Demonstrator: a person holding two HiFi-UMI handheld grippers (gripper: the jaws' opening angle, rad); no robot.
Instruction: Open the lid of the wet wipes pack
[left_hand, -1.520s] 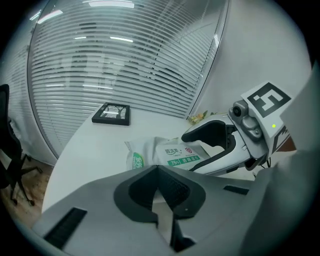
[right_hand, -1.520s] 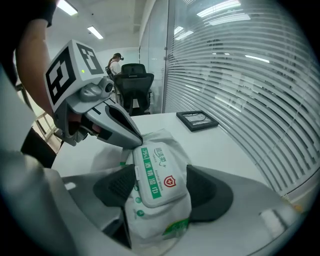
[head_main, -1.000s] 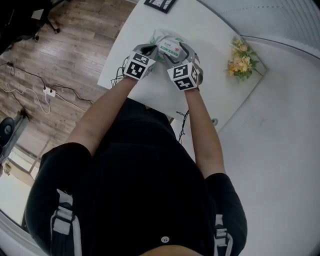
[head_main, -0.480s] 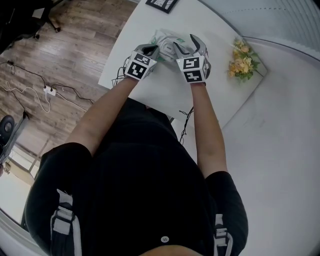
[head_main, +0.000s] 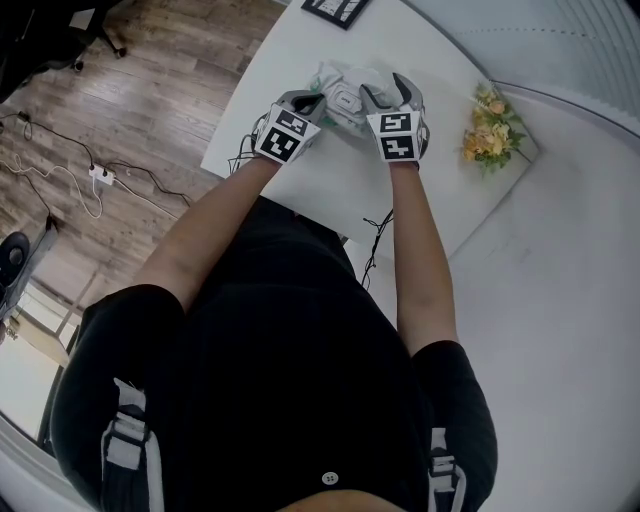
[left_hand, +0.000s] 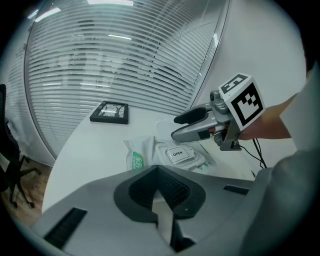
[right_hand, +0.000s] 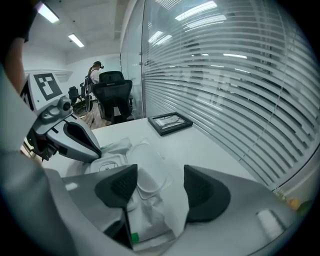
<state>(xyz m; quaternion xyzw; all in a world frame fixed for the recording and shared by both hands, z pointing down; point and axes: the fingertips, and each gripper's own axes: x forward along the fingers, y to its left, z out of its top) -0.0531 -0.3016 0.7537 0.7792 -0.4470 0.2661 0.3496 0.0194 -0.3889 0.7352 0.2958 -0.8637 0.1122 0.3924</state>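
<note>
The wet wipes pack (head_main: 340, 90) lies on the white table (head_main: 330, 185), white with green print. A small label marked OPEN (left_hand: 177, 154) sits on its top. Beside it a translucent white flap (right_hand: 150, 170) lies folded out. My left gripper (head_main: 310, 100) is shut on the pack's near edge, and a white strip shows between its pads (left_hand: 160, 172). My right gripper (head_main: 385, 90) stands open at the pack's right end. Crumpled wrapper and the flap lie between its jaws (right_hand: 160, 182), and the pads do not press on them.
A black picture frame (head_main: 335, 8) lies at the table's far end. Yellow flowers (head_main: 490, 130) stand at the right edge. Cables (head_main: 375, 235) hang off the near edge. Window blinds run behind the table, and an office chair (right_hand: 115, 97) stands to the left.
My right gripper has moved away from me and rightward along the pack to its right end. The left gripper has held still on the pack.
</note>
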